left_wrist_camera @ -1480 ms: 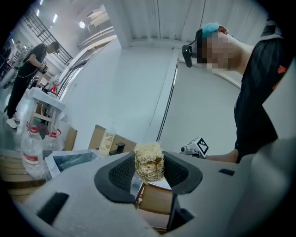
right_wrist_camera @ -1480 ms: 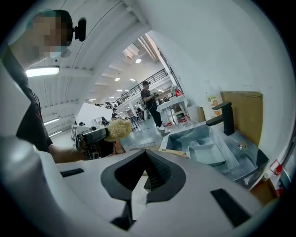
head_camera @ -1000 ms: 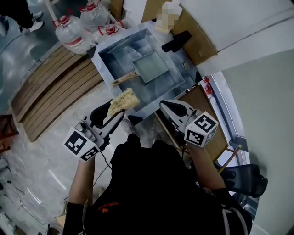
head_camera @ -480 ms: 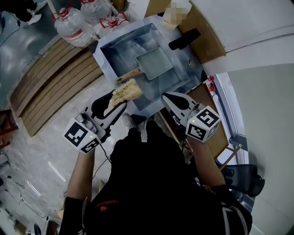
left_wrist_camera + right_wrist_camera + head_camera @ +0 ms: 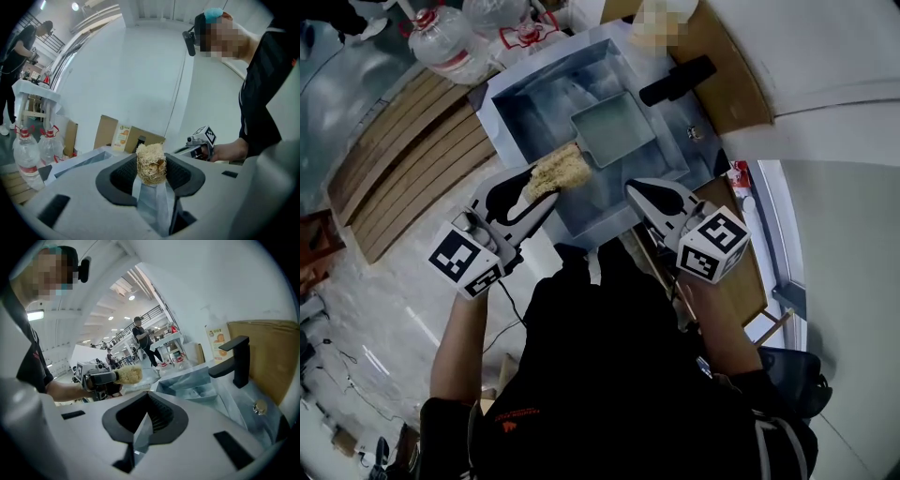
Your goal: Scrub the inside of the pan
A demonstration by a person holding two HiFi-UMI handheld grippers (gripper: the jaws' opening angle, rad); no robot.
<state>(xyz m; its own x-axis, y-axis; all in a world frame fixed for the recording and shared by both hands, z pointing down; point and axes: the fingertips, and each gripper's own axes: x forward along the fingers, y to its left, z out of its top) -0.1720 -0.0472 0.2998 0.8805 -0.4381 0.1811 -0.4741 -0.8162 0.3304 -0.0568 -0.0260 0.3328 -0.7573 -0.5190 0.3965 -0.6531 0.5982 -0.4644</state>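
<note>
A rectangular grey-green pan [image 5: 614, 128] lies inside the steel sink [image 5: 508, 86]; its wooden handle points toward me. My left gripper [image 5: 539, 192] is shut on a tan fibrous scrubber [image 5: 558, 169], held over the sink's near-left edge, just short of the pan handle. The left gripper view shows the scrubber [image 5: 151, 164] pinched upright between the pads. My right gripper [image 5: 639, 192] hovers over the sink's near-right edge, shut and empty. From the right gripper view [image 5: 146, 417] the scrubber [image 5: 129, 375] and sink [image 5: 187, 380] are visible.
A black faucet [image 5: 678, 80] stands at the sink's far right. Water bottles [image 5: 441, 42] stand on the floor at the far left, beside wooden slats [image 5: 403, 159]. Cardboard [image 5: 727, 89] leans against the wall behind the sink. People stand far off [image 5: 140, 336].
My left gripper has carried the scrubber forward, from in front of the sink to over its near edge by the pan handle. The right gripper has hardly moved.
</note>
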